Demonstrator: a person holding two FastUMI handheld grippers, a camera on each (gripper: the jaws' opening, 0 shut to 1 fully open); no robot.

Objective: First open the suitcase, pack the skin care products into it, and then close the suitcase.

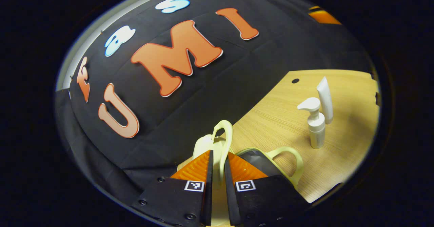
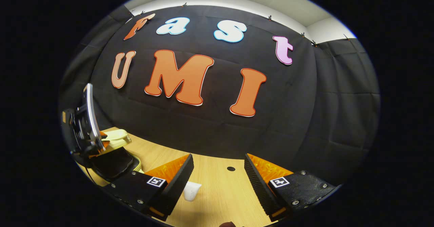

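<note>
Left gripper (image 1: 217, 167): fingers nearly closed, pinching the pale yellow handle (image 1: 225, 142) of the suitcase (image 1: 252, 161).
Suitcase: black, yellow-trimmed, on the wooden table (image 1: 281, 125) by its back edge, at the cloth wall.
Pump bottle (image 1: 315, 123): upright, mid-table.
Tube (image 1: 325, 100): upright, just behind the pump bottle.
Right gripper (image 2: 218, 172): wide open, empty, above the table.

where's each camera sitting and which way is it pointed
Left gripper view: rides the left gripper, looking along its fingers, shut on the suitcase handle; pump bottle and tube stand on the table.
Right gripper view: rides the open right gripper, facing the booth wall over the table; a white tube end lies between its fingers.
Shared: left gripper, pale yellow suitcase, table.
</note>
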